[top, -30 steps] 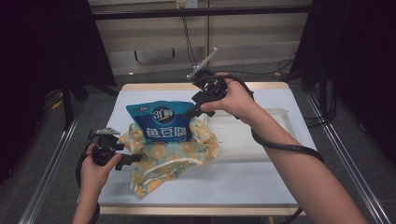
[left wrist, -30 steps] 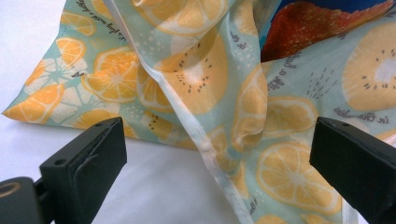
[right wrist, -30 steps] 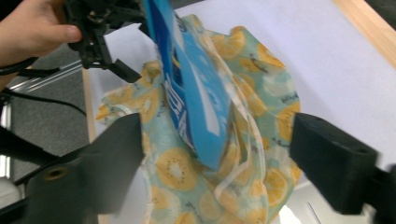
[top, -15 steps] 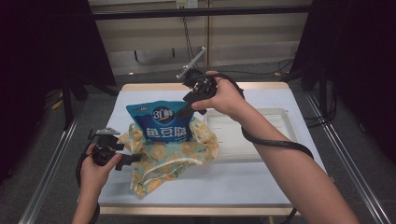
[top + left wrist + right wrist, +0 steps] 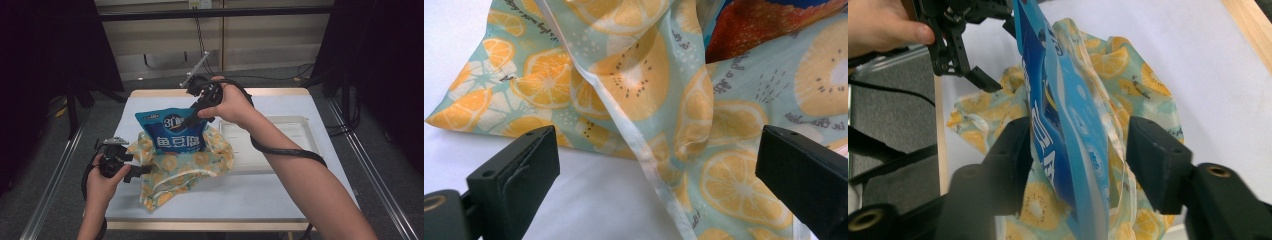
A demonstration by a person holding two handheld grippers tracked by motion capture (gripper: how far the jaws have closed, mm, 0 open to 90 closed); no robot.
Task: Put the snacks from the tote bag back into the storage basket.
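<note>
High view had the blue snack bag [image 5: 172,131] standing upright in the mouth of the lemon-print cloth bag [image 5: 182,167], mid-table, left of the clear tray [image 5: 295,131]. Snack bag's long axis ran roughly vertical, lower part down inside the cloth, top edge towards the far side.

Right gripper [image 5: 194,116] was at the snack bag's upper right edge, reaching in from the far right. Right gripper view: jaws were spread, snack bag [image 5: 1063,130] sat edge-on between them, closer to the left jaw, not visibly pinched. Whether it touched that jaw, couldn't tell.

Left gripper [image 5: 141,172] sat low at the near left, at the cloth bag's left edge. Left gripper view: jaws were wide apart, with a folded rim of the cloth bag [image 5: 634,115] running between them, nothing clamped.

My read: right gripper was the nearer one to the snack bag, and the bag already lay in its gap, so closing there would get a grip on the thin edge. Left was placed to take the cloth rim and hold it open or down.
</note>
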